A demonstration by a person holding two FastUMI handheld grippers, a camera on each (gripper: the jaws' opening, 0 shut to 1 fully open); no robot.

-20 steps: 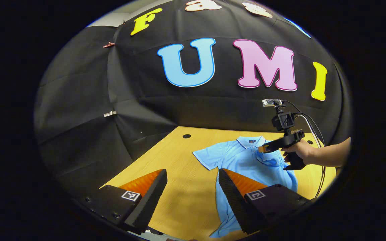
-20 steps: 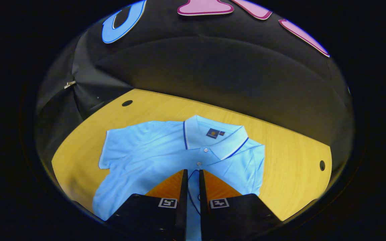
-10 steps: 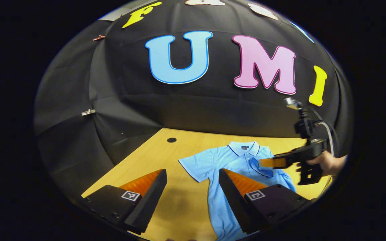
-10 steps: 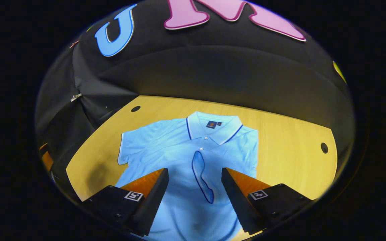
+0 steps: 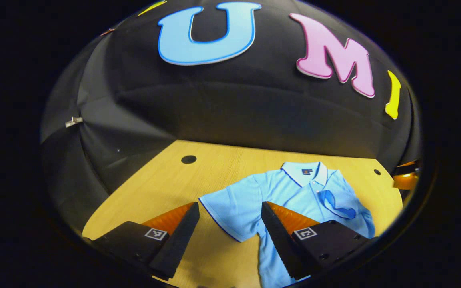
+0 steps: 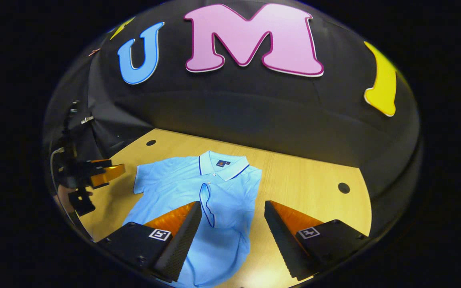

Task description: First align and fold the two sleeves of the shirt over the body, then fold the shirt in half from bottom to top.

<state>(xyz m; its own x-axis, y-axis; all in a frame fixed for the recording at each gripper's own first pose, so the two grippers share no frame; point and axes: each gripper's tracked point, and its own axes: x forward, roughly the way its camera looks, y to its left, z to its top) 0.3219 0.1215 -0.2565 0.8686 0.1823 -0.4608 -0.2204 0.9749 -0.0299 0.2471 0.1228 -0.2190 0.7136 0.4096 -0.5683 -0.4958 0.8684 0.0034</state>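
A light blue polo shirt [image 5: 294, 192] [image 6: 174, 188] lies flat on the wooden table, collar toward the wall. One short sleeve [image 5: 336, 202] [image 6: 220, 204] is folded over the chest. The other sleeve [image 5: 230, 212] [image 6: 150, 180] lies spread out on the table. My left gripper [image 5: 229, 208] is open and hovers over the spread sleeve, with nothing between its fingers. My right gripper [image 6: 232, 206] is open above the folded sleeve and the shirt's side edge, holding nothing. The left gripper [image 6: 94, 176] also appears in the right gripper view, held by a hand beside the spread sleeve.
The wooden table [image 5: 166, 180] [image 6: 306, 180] has small round cable holes [image 5: 189, 159] [image 6: 343, 187] near its back corners. The black cloth wall stands close behind the collar. Bare tabletop lies on both sides of the shirt.
My right gripper opened, let go of the sleeve, which now lies folded over the chest, and drew back. My left gripper moved closer to the spread sleeve.
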